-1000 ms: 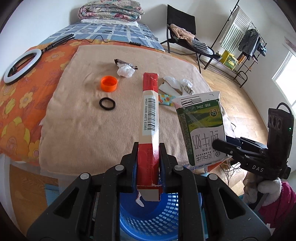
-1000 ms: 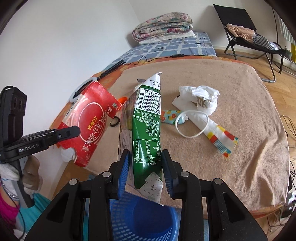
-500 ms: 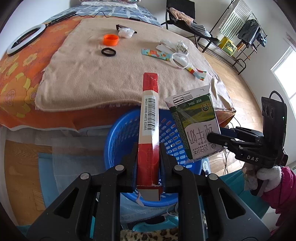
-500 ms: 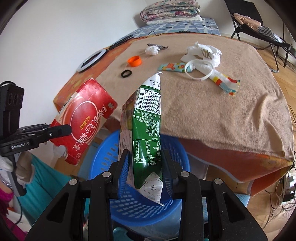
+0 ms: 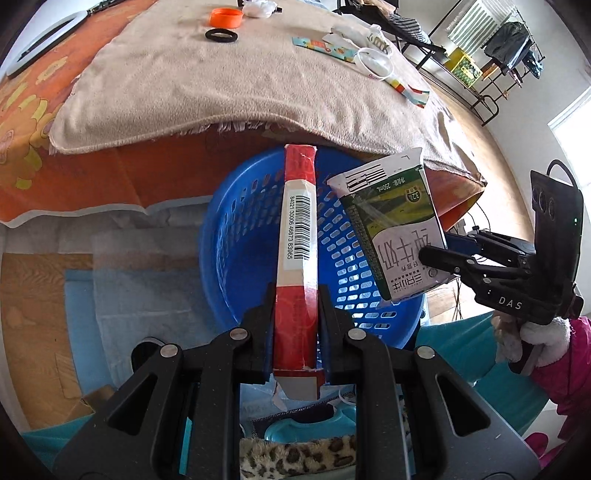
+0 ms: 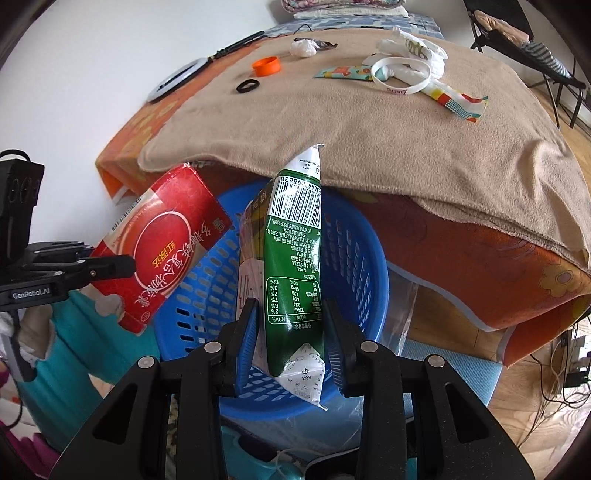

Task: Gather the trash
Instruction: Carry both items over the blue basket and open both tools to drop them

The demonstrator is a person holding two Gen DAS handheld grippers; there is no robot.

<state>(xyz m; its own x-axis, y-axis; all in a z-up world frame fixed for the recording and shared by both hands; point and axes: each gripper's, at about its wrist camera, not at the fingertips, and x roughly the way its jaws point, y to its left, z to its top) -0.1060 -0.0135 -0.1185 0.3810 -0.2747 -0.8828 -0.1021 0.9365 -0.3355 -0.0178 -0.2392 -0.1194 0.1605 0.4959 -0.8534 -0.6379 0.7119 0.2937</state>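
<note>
A: Starting at our left: the left tongs (image 5: 295,306) are clamped narrow on the red box (image 5: 297,258), gripping it by its thin edges. A second ago that box stood in front of the bed top; now it hangs over the open mouth of the blue basket (image 5: 258,229).

B: Same on our right. The right tongs (image 6: 290,332) are closed on the green milk carton (image 6: 293,266), pads pressing both flat faces, and the carton has come down with us from over the blanket to above the basket. Neither grip has changed width on the way.

A: So both hands dipped and tilted downward together. In the earlier view only a sliver of basket showed under the tongs; now its whole slotted wall and floor lie below both items.

B: That tells us the carry is finished, we think. What's left for these two pieces is the release: both look clear of the rim, so letting go should drop them inside.

A: And the job isn't over. Further back on the tan blanket (image 5: 221,81) we can see the orange cap (image 5: 221,16), the black ring (image 5: 221,35), a crumpled tissue (image 6: 303,47) and, to the right, the colourful wrapper (image 6: 454,99) with the white band (image 6: 400,75) lying over it.

B: Those are well apart from the basket, so more trips follow.
</note>
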